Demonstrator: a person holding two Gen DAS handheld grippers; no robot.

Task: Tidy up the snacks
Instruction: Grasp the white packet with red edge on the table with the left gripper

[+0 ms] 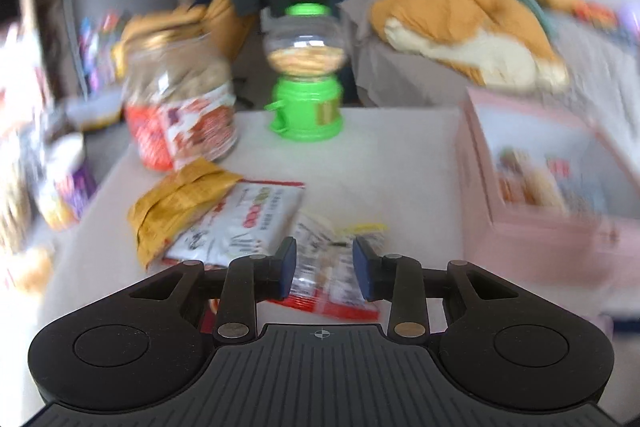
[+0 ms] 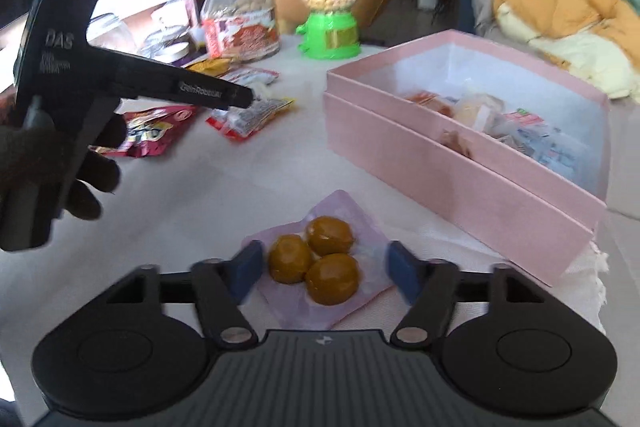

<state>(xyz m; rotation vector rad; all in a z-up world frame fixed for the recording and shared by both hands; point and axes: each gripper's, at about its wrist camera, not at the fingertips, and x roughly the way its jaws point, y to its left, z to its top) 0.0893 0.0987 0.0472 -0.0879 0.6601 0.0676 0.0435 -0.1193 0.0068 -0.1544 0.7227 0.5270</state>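
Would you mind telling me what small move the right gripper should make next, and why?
Probably close the right gripper: its jaws stand open on either side of the clear packet of three brown balls, which lies on the table near the pink box already holding other snacks.

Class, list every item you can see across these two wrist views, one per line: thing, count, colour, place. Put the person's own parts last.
pink box: one, pink outside, white inside, right side of the table, open, holding several wrapped snacks
snack pouch: one, pale pink with three brown balls, between the right gripper's fingers
small snack packet: one, white and red, between the left gripper's fingers
white packet: one, white with red trim, table centre-left
yellow packet: one, mustard, partly over the white packet
red packet: one, red, left on the table
glass jar: one, clear, gold lid, red label, far edge
candy dispenser: one, green, clear globe, far edge
left gripper: one, black, blue pads, open
right gripper: one, black, blue pads, open
gloved hand: one, black, holding the left gripper
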